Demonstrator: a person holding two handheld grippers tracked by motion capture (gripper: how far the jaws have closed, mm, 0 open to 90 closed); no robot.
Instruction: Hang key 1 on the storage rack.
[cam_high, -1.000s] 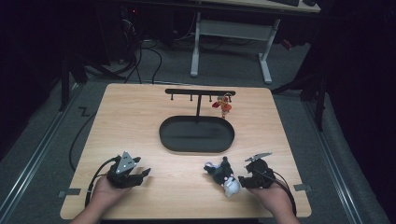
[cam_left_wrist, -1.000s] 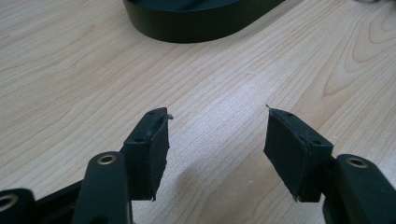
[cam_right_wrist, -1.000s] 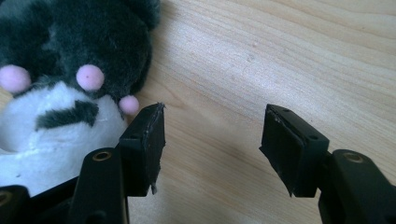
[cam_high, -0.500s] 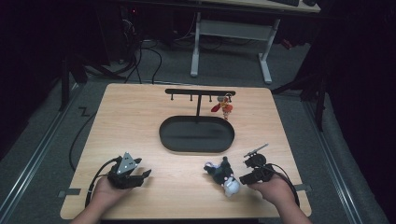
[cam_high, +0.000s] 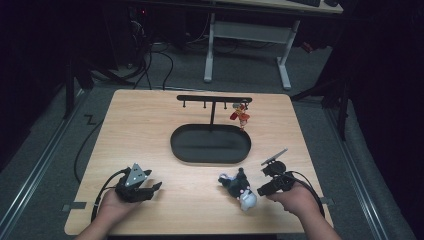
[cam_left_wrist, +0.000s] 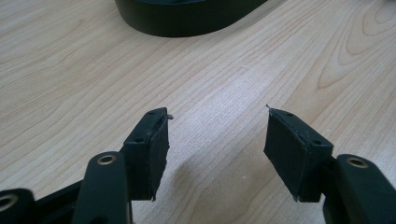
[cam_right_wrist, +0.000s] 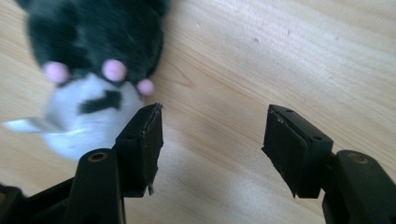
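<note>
Right jaws: your right gripper (cam_right_wrist: 212, 149) stood open with bare wood between the pads; the jaws had just been opening further and gripped nothing.
Right fingers: the left-hand pad (cam_right_wrist: 148, 140) in the right gripper view sat just beside the toy's white part, not pressing it.
Plush toy: the black-and-white plush toy (cam_high: 239, 189) lay on its side on the table (cam_high: 150, 135), near the front edge, just left of your right gripper (cam_high: 270, 182).
Likely reason: that spread looked like room to take the toy's body, though the opening sat off to one side of it.
Left jaws: your left gripper (cam_left_wrist: 217, 140) was wide open and empty, pads over bare wood.
Left hand: it rested at the front left (cam_high: 136, 186), well apart from the toy, probably waiting.
Stand: the black rack (cam_high: 214, 100) rose behind the oval tray (cam_high: 210, 156); a red charm (cam_high: 241, 116) hung at its right end, other pegs bare.
</note>
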